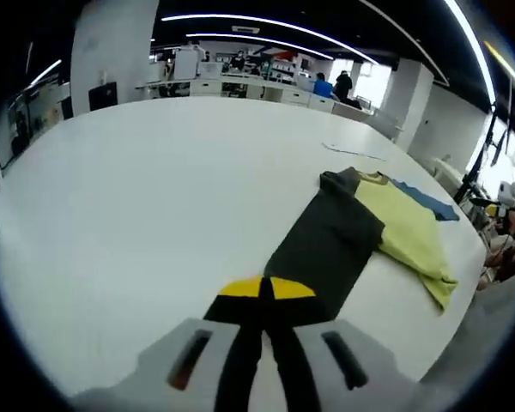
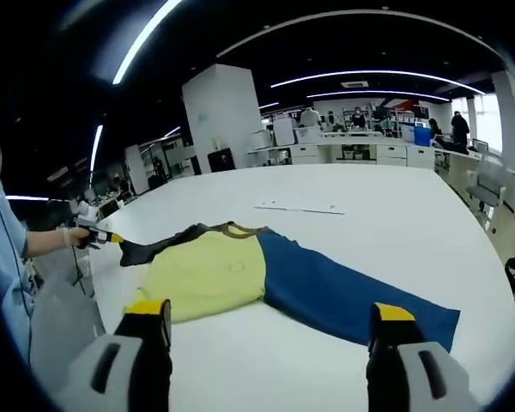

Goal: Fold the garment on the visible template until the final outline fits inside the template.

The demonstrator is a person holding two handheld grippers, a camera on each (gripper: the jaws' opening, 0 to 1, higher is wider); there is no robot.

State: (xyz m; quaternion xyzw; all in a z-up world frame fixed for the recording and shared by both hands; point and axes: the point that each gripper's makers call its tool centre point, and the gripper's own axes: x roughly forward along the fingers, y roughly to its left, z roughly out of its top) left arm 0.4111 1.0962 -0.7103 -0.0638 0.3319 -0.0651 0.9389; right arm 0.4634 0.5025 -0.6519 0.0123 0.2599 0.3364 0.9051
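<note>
While the broad white counter (image 2: 395, 223) runs back toward rows of desks, white pillars and long ceiling light strips in an open office, a three-coloured cloth garment (image 2: 240, 270) of dark grey, pale yellow and blue panels lies flat on it near one edge. From the left gripper view the left hand-held gripper (image 1: 263, 292) has its yellow-tipped black jaws pressed together on the end of the garment's dark grey sleeve (image 1: 326, 240), which stretches away toward the yellow body (image 1: 408, 223). From the right gripper view the right hand-held gripper (image 2: 270, 322) hovers above the counter with its jaws spread wide and nothing between them, the blue sleeve (image 2: 343, 296) lying just beyond. A thin pale strip (image 2: 299, 207) rests on the counter behind the garment. People stand far back among the desks.
</note>
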